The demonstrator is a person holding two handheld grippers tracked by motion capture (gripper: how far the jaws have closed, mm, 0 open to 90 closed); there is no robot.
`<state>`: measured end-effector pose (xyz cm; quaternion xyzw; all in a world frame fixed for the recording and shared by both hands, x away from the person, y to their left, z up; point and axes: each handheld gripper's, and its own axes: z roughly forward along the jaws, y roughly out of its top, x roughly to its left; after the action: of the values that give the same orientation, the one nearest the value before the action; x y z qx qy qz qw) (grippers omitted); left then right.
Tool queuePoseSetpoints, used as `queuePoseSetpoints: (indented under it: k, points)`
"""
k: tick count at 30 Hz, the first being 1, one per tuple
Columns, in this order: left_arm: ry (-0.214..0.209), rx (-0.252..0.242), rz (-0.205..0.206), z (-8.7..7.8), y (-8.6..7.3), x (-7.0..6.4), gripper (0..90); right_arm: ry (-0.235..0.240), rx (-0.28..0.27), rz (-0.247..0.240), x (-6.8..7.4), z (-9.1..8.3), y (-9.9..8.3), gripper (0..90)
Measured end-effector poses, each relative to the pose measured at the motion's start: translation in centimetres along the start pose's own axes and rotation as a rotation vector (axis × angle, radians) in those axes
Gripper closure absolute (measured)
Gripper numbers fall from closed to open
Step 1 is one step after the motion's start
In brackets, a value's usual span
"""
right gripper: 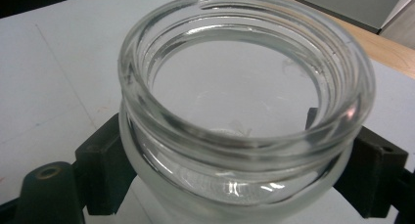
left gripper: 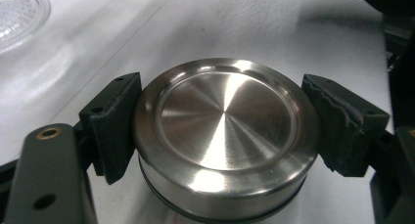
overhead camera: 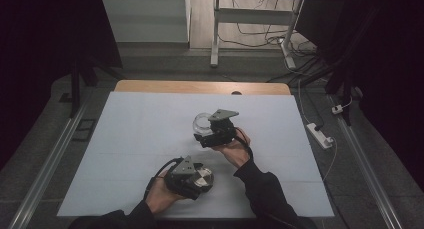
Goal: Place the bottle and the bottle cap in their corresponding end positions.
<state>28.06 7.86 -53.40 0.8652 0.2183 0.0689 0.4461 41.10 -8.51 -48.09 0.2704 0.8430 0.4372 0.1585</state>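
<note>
A round brushed-steel lid (left gripper: 225,131) lies flat on the white table, with my left gripper (left gripper: 222,111) shut on it, one black pad (left gripper: 115,119) pressed to each side. From above, that lid (overhead camera: 204,179) and the left gripper (overhead camera: 186,178) sit near the front edge. An empty clear glass jar (right gripper: 244,101) stands upright with its mouth open, and my right gripper (right gripper: 240,170) is shut on its body below the rim. In the high view the jar (overhead camera: 202,122) and the right gripper (overhead camera: 218,131) are at the table's middle. The jar (left gripper: 19,13) also appears far left in the left gripper view.
The white table sheet (overhead camera: 140,139) ends at a bare wooden strip (overhead camera: 200,86) along the far side. On the floor to the right lie a power strip (overhead camera: 320,135) and cables. A desk frame (overhead camera: 215,39) stands beyond the table.
</note>
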Motion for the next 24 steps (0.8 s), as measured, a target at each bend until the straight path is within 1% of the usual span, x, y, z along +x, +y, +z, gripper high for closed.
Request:
queuePoseSetpoints:
  k: [3,8,12,14,16,19,21,22,24]
  points:
    - [0.007,0.017,-0.018,0.5,-0.2,0.2,20.2,-0.01,0.007,-0.008,-0.2,0.4,-0.1,15.2]
    - [0.014,0.031,-0.028,0.7,-0.2,0.3,20.2,-0.016,0.015,-0.007,-0.5,1.1,-0.2,15.2]
    - [0.022,0.053,-0.026,0.9,-0.1,0.2,20.2,-0.021,0.026,-0.009,-0.7,1.6,-0.3,15.2]
    - [0.024,0.056,-0.022,0.9,-0.1,0.2,20.2,-0.025,0.03,-0.008,-0.8,1.9,-0.4,15.2]
    - [0.029,0.078,-0.017,1.0,-0.1,0.1,20.1,-0.029,0.032,-0.006,-0.9,2.0,-0.5,15.2]
    - [0.028,0.092,-0.013,1.1,0.0,0.1,20.1,-0.032,0.032,-0.001,-1.1,2.2,-0.6,15.2]
    - [0.026,0.095,-0.018,1.1,-0.1,0.2,20.1,-0.032,0.031,0.008,-1.3,2.4,-0.7,15.2]
    - [0.024,0.095,-0.029,1.1,-0.1,0.2,20.1,-0.033,0.032,0.01,-1.4,2.4,-0.7,15.2]
    - [0.021,0.106,-0.035,1.1,-0.1,0.2,20.0,-0.034,0.04,0.006,-1.4,2.6,-0.9,15.2]
